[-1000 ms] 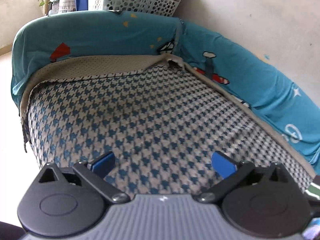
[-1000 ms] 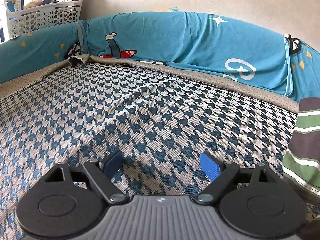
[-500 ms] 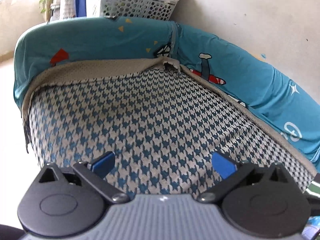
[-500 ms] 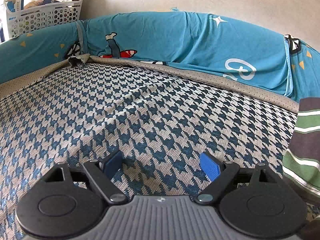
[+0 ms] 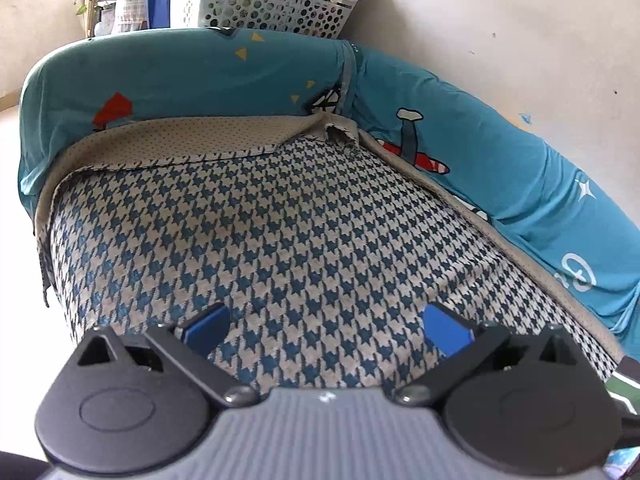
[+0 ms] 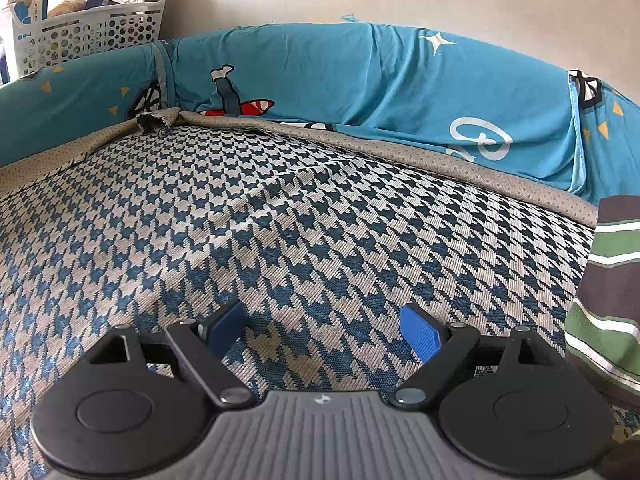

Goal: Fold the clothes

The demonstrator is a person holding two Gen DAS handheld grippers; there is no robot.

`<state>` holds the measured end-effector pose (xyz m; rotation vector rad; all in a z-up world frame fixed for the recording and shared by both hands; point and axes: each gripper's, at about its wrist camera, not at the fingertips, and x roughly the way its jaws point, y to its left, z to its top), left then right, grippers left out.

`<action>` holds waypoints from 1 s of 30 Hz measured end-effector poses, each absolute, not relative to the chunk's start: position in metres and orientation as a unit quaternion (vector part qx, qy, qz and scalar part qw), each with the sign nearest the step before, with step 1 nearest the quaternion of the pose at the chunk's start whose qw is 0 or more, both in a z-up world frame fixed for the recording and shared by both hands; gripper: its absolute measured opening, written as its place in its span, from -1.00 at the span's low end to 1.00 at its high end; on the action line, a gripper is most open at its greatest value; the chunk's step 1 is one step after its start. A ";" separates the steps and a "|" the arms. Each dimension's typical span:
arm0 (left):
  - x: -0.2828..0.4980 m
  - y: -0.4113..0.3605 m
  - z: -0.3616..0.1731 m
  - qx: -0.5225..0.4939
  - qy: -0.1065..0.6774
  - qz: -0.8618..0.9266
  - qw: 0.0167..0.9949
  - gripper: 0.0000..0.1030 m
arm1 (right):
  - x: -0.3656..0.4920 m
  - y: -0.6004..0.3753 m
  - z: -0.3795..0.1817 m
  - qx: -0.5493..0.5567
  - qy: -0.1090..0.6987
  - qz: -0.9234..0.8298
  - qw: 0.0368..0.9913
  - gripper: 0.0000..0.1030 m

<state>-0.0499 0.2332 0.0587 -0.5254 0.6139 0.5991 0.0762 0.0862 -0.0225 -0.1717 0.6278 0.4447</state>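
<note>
The left tongs (image 5: 326, 330) have tilted up a little against a second ago: the basket (image 5: 276, 4) and more wall now show above the bolster (image 5: 192, 76), and the seat sits lower in the left view. The right view is unchanged.

Both tongs hang wide apart with nothing between their blue pads; the right tongs (image 6: 323, 332) hover low over the seat.

The shirt (image 6: 608, 280), a soft knit in brown, green and white stripes, lies bunched at the right edge of the right view, on the seat just beside the right tongs. In the left view only a sliver of it shows at the lower right edge.

The seat (image 6: 304, 216) is a coarse woven cloth in a blue and beige houndstooth check, slightly creased. A strip of tan dotted cloth (image 6: 420, 156) borders it on the far sides. The padded bolster behind is wrapped in smooth teal cloth with cartoon prints. The basket is white perforated plastic, stuffed with papers.
</note>
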 end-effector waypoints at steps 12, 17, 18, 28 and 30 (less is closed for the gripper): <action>-0.049 0.235 0.066 -0.279 0.288 0.269 0.876 1.00 | 0.044 0.054 0.000 -0.093 0.363 0.215 0.902 0.56; -0.040 0.217 0.064 -0.267 0.303 0.244 0.881 1.00 | 0.029 0.021 0.013 -0.118 0.363 0.199 0.902 0.55; -0.037 0.212 0.062 -0.264 0.309 0.237 0.882 1.00 | 0.027 0.014 0.016 -0.123 0.363 0.193 0.903 0.55; -0.004 0.159 0.078 -0.227 0.318 0.174 0.904 1.00 | 0.019 -0.044 0.043 -0.164 0.307 0.164 0.923 0.55; 0.010 0.147 0.091 -0.205 0.303 0.160 0.917 1.00 | 0.022 -0.053 0.043 -0.169 0.295 0.160 0.927 0.55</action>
